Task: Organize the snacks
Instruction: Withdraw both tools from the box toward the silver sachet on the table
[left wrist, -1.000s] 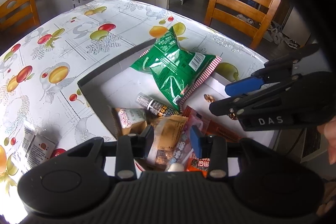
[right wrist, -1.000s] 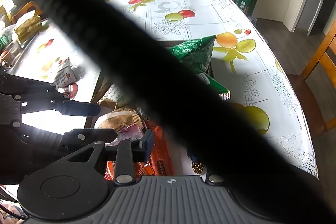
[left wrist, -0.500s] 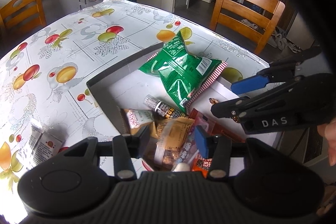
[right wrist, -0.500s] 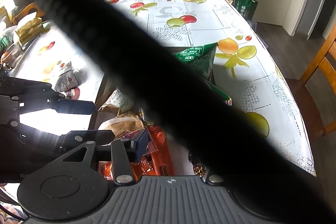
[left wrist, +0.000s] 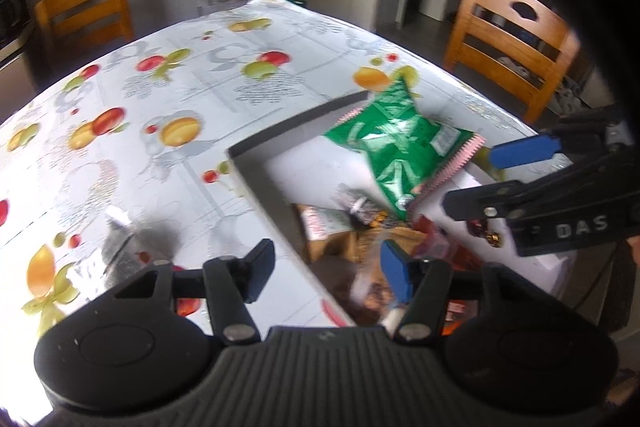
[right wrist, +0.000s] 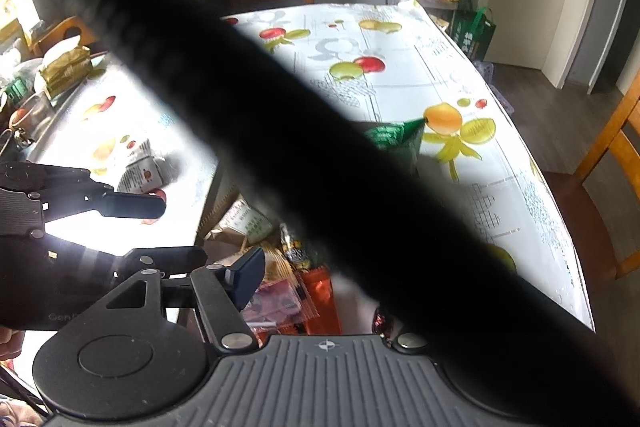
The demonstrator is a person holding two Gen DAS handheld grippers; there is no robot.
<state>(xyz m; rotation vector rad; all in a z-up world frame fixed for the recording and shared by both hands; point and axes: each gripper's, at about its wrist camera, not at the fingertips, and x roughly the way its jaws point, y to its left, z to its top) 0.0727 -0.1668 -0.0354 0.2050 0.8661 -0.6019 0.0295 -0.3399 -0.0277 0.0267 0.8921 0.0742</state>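
Two grippers over fruit-print table [left wrist: 192,75]. Shallow grey box [left wrist: 256,183] on it holds the snacks: green bag [left wrist: 396,143] at the far end, small packets [left wrist: 360,223] heaped nearer. Left gripper [left wrist: 328,273] fingers spread, empty, straddling box wall. Right gripper [left wrist: 484,183] fingers apart, empty, above box.

Table [left wrist: 248,75] with fruit-print cloth carries open grey box [left wrist: 256,183] of snacks; small white packet [right wrist: 140,175] lies on cloth beside box.
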